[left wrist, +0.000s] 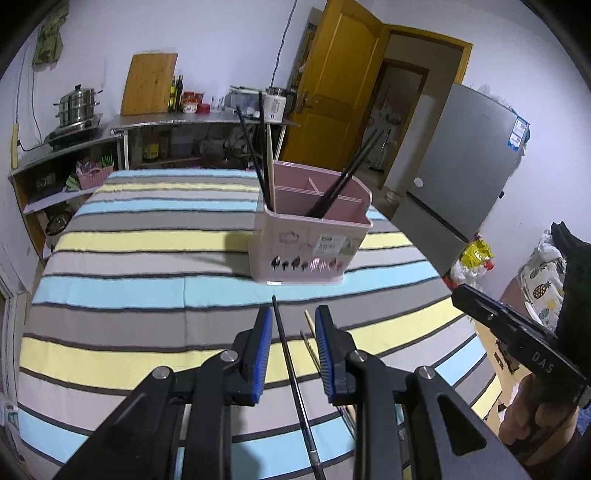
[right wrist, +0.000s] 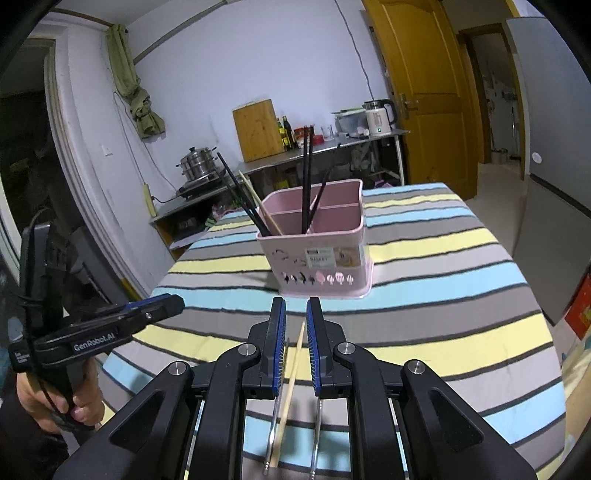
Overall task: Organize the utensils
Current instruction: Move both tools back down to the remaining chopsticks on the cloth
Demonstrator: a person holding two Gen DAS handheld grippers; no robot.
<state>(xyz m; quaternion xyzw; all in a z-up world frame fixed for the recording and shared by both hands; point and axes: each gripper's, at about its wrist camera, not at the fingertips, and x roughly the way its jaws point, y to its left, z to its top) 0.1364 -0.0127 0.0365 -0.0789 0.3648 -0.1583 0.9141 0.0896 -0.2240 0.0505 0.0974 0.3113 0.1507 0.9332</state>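
Hovering with jaws apart, the left gripper [left wrist: 293, 317] straddles a black chopstick [left wrist: 291, 373] while the right gripper [right wrist: 295, 310], likewise parted, straddles a wooden chopstick [right wrist: 291, 384], pink holder [right wrist: 317, 240] ahead.

White walls [left wrist: 221, 33], yellow door [right wrist: 424, 92], steel counter [left wrist: 192, 120].

We read "GenRobot.AI" on the side of the left gripper [right wrist: 159, 310], "DAS" on the body of the right gripper [left wrist: 476, 302], and "BASKET" on the sticker of the pink utensil holder [right wrist: 325, 258]; its smaller print stays illegible.
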